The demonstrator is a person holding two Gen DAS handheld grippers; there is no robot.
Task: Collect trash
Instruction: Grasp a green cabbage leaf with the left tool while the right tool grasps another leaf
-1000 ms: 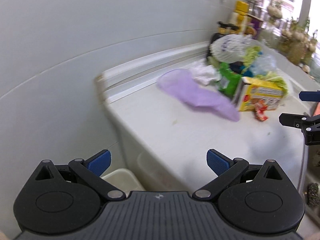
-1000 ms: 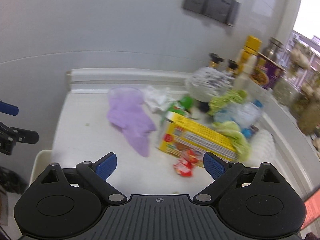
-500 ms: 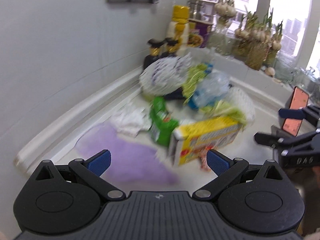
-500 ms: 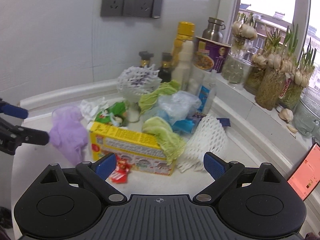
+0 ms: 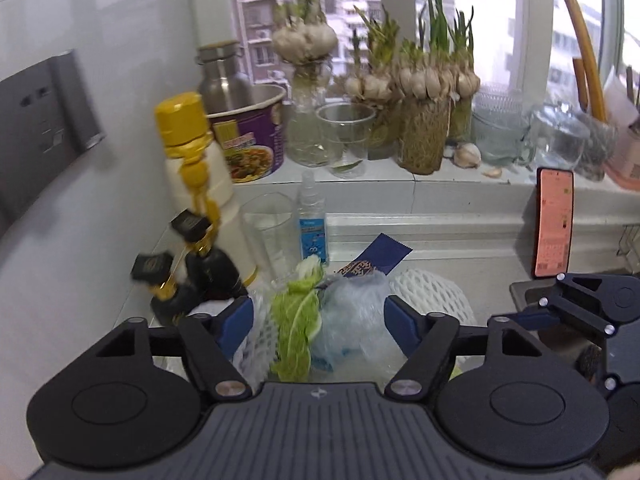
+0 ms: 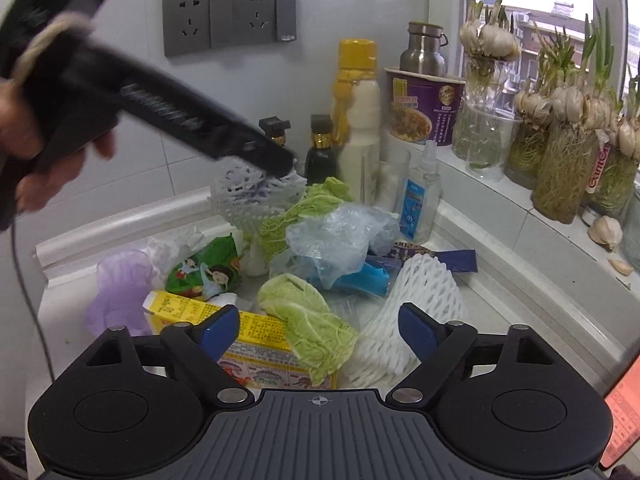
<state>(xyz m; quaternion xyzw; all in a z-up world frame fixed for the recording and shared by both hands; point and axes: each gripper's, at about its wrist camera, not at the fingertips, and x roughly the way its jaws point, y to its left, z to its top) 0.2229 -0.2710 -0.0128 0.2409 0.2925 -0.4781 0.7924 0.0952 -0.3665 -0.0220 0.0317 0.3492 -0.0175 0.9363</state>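
Observation:
A trash pile covers the counter: a yellow box (image 6: 256, 332), cabbage leaves (image 6: 308, 320), a white foam net (image 6: 416, 300), a clear plastic bag (image 6: 340, 232), a green snack packet (image 6: 204, 272) and a purple bag (image 6: 120, 288). My right gripper (image 6: 318, 330) hovers low over the box, leaf and net with its jaws closing; the pads touch nothing. My left gripper (image 5: 318, 322) points down at a cabbage leaf (image 5: 296, 328) and the plastic bag (image 5: 352, 320). Its jaws are closing with those between them, not pressed. The right wrist view shows the left gripper (image 6: 280, 168) above a patterned foam net (image 6: 256, 196).
Behind the pile stand a yellow-capped bottle (image 6: 356, 112), dark sauce bottles (image 6: 320, 152), a spray bottle (image 6: 420, 196) and a noodle cup (image 6: 424, 108). Jars of sprouting garlic (image 6: 560, 160) line the sill. A phone (image 5: 554, 220) leans at the right. A hand (image 6: 40, 140) holds the left gripper.
The left gripper swung from the counter's left end across to above the pile and its jaws narrowed. The right gripper moved in closer to the pile, jaws slightly narrower.

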